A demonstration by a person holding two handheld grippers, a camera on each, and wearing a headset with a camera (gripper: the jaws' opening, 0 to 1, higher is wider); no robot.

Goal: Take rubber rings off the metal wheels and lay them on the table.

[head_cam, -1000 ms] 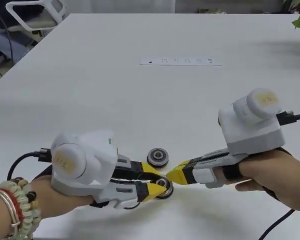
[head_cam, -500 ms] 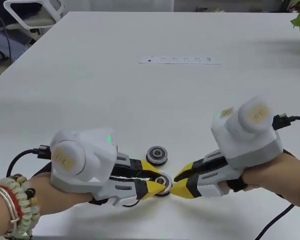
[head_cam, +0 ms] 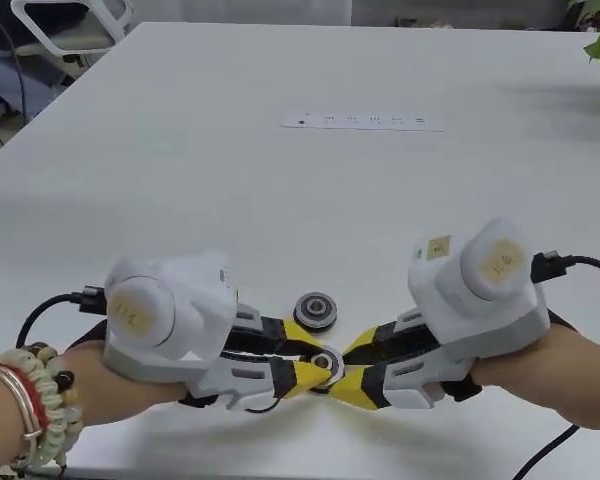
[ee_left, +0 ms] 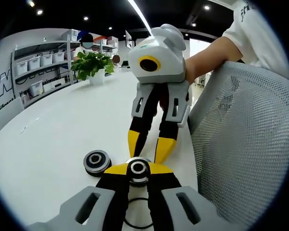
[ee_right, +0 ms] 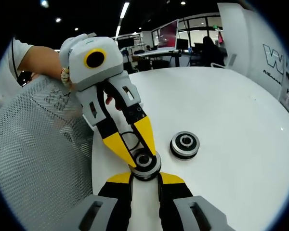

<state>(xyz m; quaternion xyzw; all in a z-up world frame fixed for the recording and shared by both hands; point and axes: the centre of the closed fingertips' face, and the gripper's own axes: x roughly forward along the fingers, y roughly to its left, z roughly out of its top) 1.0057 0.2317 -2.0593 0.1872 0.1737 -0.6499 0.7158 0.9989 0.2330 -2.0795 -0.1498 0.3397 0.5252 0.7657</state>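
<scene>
The right gripper has just come in against the wheel, and its yellow tips are now touching the rim from the side opposite the left gripper. The left gripper is clenching this wheel between its tips, close over the table at the near edge. In the right gripper view the wheel is sitting just at the ends of that gripper's own jaws, which are standing only a little apart. It cannot be told whether they are already pinching the ring or only resting on it. This probably means the peeling step is beginning, with one gripper holding the wheel and the other working on the rubber.

A second before, the right gripper was standing apart from the wheel, higher and further right. Since then it has been turning inward and sinking. The second wheel is staying just behind, not touched. A thin black loop, perhaps a loose ring, is lying under the left gripper.
</scene>
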